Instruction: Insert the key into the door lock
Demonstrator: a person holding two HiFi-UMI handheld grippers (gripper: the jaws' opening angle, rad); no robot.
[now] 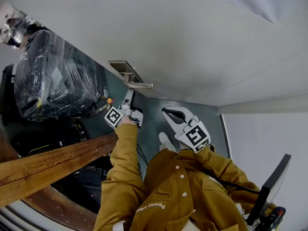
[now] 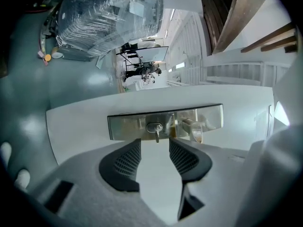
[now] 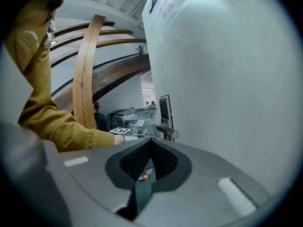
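On the white door (image 1: 207,42) sits a steel lock plate (image 2: 165,122) with a lever handle (image 2: 191,126). A small metal key (image 2: 155,130) sticks out of the lock cylinder. My left gripper (image 2: 155,146) is level, just short of the plate, and open. The key stands ahead of its dark ribbed pads (image 2: 127,160), untouched. In the head view the left gripper (image 1: 128,99) points at the lock plate (image 1: 126,70). My right gripper (image 1: 169,112) hangs back from the door, shut with nothing in it. The right gripper view has its tips (image 3: 150,143) meeting, with the handle (image 3: 166,132) beyond.
A large dark bundle wrapped in clear plastic (image 1: 53,76) stands on the grey-green floor (image 1: 154,124) left of the door. A curved wooden beam (image 1: 53,162) runs at lower left. A dark flat panel (image 1: 273,184) is at lower right. The person's mustard sleeve (image 1: 122,162) reaches toward the lock.
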